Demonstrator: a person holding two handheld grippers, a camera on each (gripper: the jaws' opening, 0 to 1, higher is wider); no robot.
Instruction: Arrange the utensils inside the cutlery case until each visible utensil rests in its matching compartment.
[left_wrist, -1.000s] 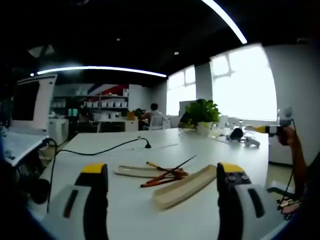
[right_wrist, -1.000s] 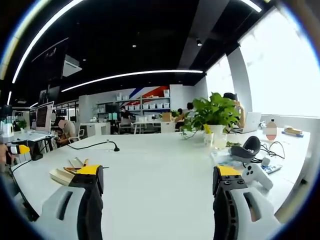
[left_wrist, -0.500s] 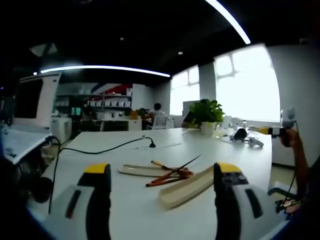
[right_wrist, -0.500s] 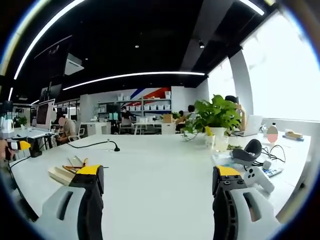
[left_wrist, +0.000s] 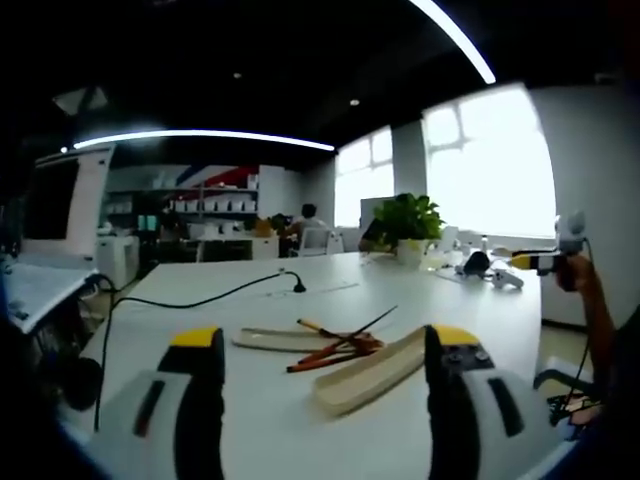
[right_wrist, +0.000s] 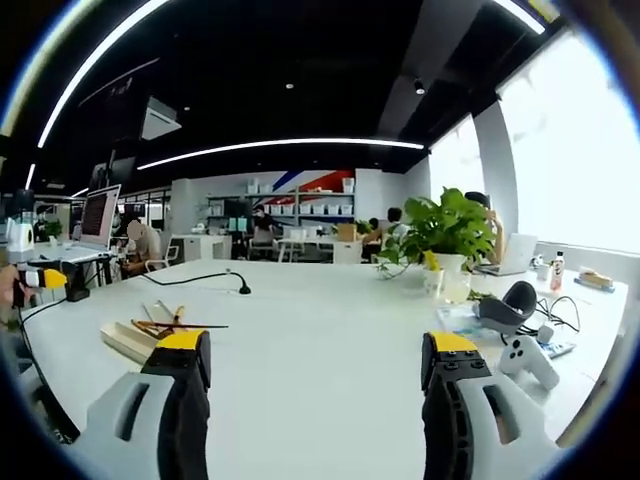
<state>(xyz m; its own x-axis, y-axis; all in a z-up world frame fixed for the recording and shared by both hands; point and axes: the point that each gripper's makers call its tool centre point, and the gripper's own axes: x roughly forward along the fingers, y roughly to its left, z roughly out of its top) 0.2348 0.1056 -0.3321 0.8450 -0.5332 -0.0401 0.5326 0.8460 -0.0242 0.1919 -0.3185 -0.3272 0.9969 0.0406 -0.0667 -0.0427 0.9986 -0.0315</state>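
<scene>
Nothing sorted yet: utensils (left_wrist: 335, 347) lying loose beside cutlery case (left_wrist: 368, 372) on table (left_wrist: 250, 300); left gripper (left_wrist: 322, 400), right gripper (right_wrist: 312, 400) hovering, jaws released, gripping nothing

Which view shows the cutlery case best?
The left gripper view: the case lies near and central, its long tray shape plain. In the right gripper view it sits small at the left, partly behind the claw.

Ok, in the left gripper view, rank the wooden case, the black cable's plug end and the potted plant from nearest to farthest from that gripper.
1. The wooden case, just ahead of the left gripper, toward its right jaw.
2. The black cable's plug end, mid-table, beyond the loose utensils.
3. The potted plant, at the table's far end, right of centre.
</scene>
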